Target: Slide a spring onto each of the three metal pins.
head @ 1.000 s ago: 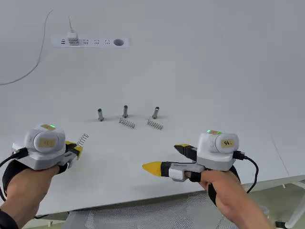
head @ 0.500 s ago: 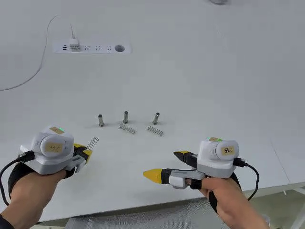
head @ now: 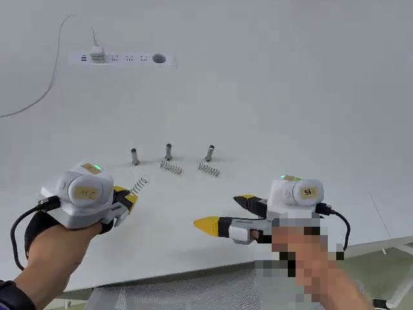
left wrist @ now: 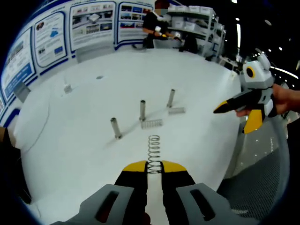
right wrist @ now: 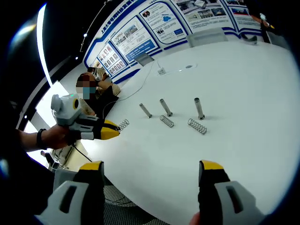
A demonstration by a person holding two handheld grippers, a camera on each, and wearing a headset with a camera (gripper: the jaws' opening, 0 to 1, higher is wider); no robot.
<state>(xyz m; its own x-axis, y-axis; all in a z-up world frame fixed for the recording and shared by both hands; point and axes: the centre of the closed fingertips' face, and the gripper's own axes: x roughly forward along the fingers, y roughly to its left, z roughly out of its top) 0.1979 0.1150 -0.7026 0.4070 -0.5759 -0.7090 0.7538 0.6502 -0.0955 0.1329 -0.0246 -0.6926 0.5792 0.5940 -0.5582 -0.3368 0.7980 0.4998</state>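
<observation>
While a white workbench point(head: 290, 116) runs smooth and matte to a power strip point(head: 122, 59) at its far side, with a thin cable point(head: 39, 97) curving off to the left, display posters point(right wrist: 136, 40) line the wall beyond it in the right gripper view.

Near the middle of the bench stand three short metal pins, upright in a row and well apart from one another: the left pin point(head: 135, 156), the middle pin point(head: 168, 152) and the right pin point(head: 210, 153). Two small coil springs lie flat on the surface, one spring point(head: 171, 168) just in front of the middle pin and another spring point(head: 208, 169) just in front of the right pin.

A third, held spring point(head: 138, 186) juts from the left gripper point(head: 129, 197), whose yellow-tipped jaws are pressed together on its near end. It points toward the row of pins, short of them.

The right gripper point(head: 218, 212) hovers near the front edge, its jaws spread wide with nothing between them, well apart from the pins. Bare tabletop lies between both grippers and the row. Grey mesh point(head: 193, 287) shows below the front edge.
</observation>
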